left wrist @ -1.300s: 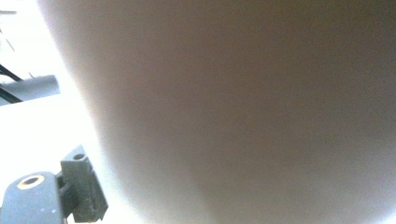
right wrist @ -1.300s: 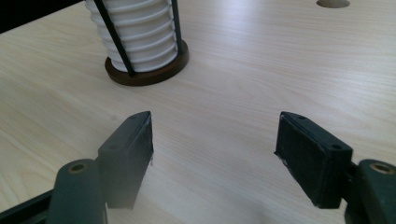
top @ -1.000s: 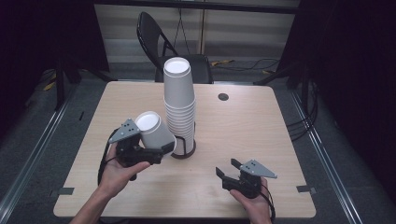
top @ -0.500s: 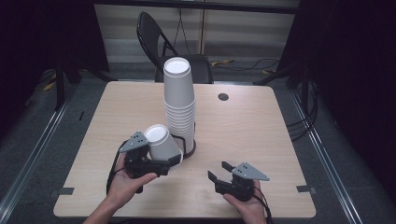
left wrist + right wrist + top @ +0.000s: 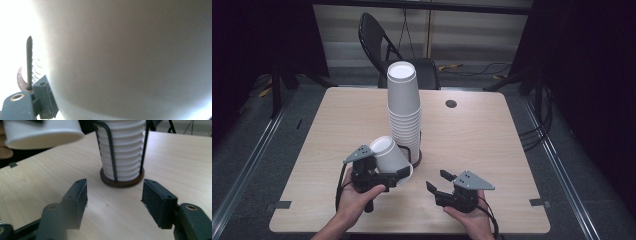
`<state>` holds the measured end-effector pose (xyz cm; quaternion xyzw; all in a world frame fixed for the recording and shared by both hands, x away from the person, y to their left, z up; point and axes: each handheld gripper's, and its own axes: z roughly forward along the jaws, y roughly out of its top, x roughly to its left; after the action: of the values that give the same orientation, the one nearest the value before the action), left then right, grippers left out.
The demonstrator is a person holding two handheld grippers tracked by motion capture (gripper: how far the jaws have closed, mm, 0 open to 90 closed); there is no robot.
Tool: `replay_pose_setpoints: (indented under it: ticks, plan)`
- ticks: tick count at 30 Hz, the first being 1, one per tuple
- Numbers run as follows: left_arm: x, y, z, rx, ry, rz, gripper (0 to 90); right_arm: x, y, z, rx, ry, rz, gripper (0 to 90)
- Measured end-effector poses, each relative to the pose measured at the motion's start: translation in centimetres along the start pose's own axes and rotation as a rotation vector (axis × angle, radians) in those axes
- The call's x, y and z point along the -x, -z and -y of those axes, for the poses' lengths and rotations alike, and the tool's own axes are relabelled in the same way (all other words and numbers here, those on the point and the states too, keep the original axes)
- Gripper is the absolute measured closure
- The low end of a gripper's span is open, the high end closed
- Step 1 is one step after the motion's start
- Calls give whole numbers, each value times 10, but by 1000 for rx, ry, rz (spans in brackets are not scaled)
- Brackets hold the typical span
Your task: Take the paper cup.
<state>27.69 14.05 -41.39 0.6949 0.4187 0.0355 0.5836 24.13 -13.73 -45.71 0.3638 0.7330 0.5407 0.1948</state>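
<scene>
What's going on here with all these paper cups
A person sits at a wooden table with tongs in each hand. The left tongs grip a single white paper cup, tilted on its side, just beside a tall stack of cups standing in a wire holder. The right tongs are open and empty, low over the table near the holder's base.

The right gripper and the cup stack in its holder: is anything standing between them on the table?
Nothing visible does. The right gripper is open and faces the cup stack across bare table; the held cup hangs off to one side.
</scene>
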Motion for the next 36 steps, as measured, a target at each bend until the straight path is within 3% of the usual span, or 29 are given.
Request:
replay_pose_setpoints:
  ticks: [1, 2, 4, 10, 17, 22, 26, 31, 33, 34, 36]
  plan:
    - [1, -1, 1, 5, 11, 1, 109, -2, -2, 0, 1, 1, -10, 400]
    - [1, -2, 3, 6, 24, 6, 108, -4, -6, 1, -15, -18, -54, 420]
    - [0, -5, 5, -8, 54, 22, 108, -7, -9, 2, -25, -11, -76, 436]
    - [-4, -4, 8, 9, 137, 49, 108, -21, -10, 4, 13, 31, -98, 461]
    - [-7, -10, 15, -22, 239, 94, 107, -26, -11, 3, 55, 39, -84, 504]
    - [-7, -12, 16, -29, 261, 119, 107, -27, -8, -2, 94, 60, -72, 515]
    - [-9, -16, 17, -57, 335, 151, 108, -29, -7, -7, 114, 82, -72, 490]
    - [-11, -18, 19, -78, 352, 162, 109, -30, -10, -7, 141, 90, -70, 500]
    - [-11, -20, 20, -81, 381, 175, 109, -31, -13, -5, 151, 94, -63, 516]
    - [-12, -21, 22, -93, 412, 191, 110, -33, -15, -5, 159, 120, -60, 529]
    - [-11, -22, 23, -102, 429, 201, 110, -33, -16, -5, 165, 125, -61, 533]
